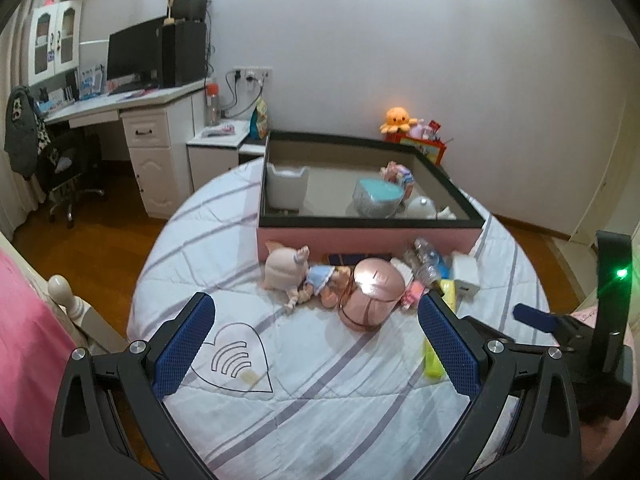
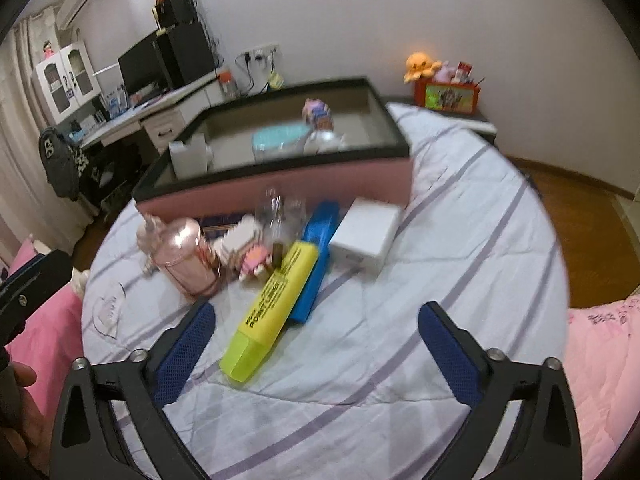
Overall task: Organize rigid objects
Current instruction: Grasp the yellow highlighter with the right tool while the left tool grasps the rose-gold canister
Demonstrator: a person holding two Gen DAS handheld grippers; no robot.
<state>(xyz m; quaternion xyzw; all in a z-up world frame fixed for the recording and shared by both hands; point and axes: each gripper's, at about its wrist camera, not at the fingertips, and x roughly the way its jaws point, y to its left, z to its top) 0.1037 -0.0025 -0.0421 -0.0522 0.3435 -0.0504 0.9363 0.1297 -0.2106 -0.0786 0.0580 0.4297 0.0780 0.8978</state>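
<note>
A pink box with a black rim (image 1: 360, 236) (image 2: 280, 188) stands on the bed and holds a white container (image 1: 286, 186), a teal-lidded tub (image 1: 378, 196) and small toys. In front of it lie a doll (image 1: 296, 276), a rose-gold canister (image 1: 370, 294) (image 2: 188, 256), a clear bottle (image 2: 280, 216), a yellow highlighter (image 2: 272, 312), a blue case (image 2: 316, 260) and a white charger (image 2: 366, 236). My left gripper (image 1: 316, 344) is open and empty, short of the canister. My right gripper (image 2: 316, 348) is open and empty, its left finger beside the highlighter.
The striped bedsheet (image 1: 320, 380) covers a round-looking bed. A pink quilt (image 2: 600, 360) lies at the right. A desk with monitor (image 1: 136, 56) and a chair (image 1: 60, 160) stand at far left. A red box with an orange plush (image 1: 400, 120) sits by the wall.
</note>
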